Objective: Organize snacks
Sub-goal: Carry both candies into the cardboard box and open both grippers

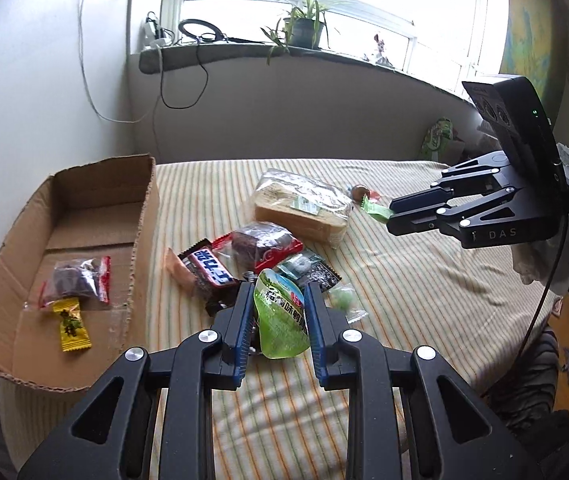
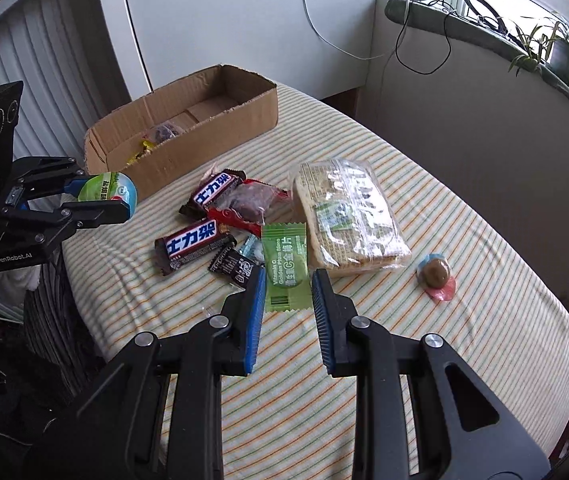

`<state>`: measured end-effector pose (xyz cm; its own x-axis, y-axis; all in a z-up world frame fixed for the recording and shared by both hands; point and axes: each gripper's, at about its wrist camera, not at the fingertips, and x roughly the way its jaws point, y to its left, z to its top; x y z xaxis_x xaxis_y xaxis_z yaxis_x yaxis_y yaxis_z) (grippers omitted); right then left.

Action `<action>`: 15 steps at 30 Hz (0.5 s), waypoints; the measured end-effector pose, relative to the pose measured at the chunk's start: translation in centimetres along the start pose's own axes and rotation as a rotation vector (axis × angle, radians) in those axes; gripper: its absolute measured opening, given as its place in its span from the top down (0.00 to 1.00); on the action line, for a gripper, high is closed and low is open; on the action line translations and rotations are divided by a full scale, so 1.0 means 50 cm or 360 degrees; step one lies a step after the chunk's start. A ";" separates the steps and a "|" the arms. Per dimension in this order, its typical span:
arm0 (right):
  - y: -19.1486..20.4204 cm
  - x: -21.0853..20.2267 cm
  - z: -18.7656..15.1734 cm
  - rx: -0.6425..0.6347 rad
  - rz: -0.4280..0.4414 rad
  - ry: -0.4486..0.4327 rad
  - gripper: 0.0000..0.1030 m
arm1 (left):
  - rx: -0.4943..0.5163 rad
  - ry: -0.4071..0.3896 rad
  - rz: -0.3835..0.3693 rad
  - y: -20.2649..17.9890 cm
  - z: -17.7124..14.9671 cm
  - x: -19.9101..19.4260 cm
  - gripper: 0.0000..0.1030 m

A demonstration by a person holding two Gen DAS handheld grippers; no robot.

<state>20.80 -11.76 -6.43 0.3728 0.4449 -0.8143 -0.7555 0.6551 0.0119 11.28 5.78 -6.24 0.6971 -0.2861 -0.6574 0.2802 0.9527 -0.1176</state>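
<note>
My left gripper point(image 1: 278, 289) is shut on a green stand-up pouch point(image 1: 282, 320), held above the snack pile; the right wrist view shows the same gripper point(image 2: 110, 197) at the left with the pouch point(image 2: 114, 190) near the box's front corner. My right gripper point(image 2: 290, 276) is shut on a flat green plum-slice packet point(image 2: 286, 264), lifted off the striped cloth. The open cardboard box point(image 1: 146, 216) holds a dark red-edged snack bag point(image 1: 78, 282) and a yellow candy point(image 1: 71, 326).
On the striped tablecloth point(image 2: 424, 360) lie two chocolate bars point(image 2: 194, 242), a red packet with a dark cake point(image 2: 246, 202), a bagged bread loaf point(image 2: 348, 216), small sweets and a brown wrapped ball point(image 2: 436, 272). A windowsill with a plant point(image 1: 304, 28) runs behind.
</note>
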 end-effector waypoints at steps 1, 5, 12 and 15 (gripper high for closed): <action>0.006 -0.004 0.009 -0.0011 -0.0001 -0.0011 0.76 | -0.0019 -0.0013 0.0003 0.007 -0.001 -0.008 0.77; 0.036 -0.016 0.057 -0.0041 -0.0003 -0.0062 0.76 | -0.0098 -0.0069 0.0033 0.053 0.000 -0.036 0.77; 0.084 -0.007 0.146 -0.0089 0.0013 -0.0134 0.76 | -0.0191 -0.0153 0.0155 0.140 0.004 -0.088 0.77; 0.102 0.015 0.185 -0.0101 0.0024 -0.0142 0.76 | -0.0225 -0.0183 0.0217 0.181 0.007 -0.104 0.77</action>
<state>22.23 -2.43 -1.61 0.4058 0.5089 -0.7592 -0.7929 0.6092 -0.0154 10.42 15.84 -3.61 0.7953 -0.1557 -0.5859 0.0887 0.9859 -0.1416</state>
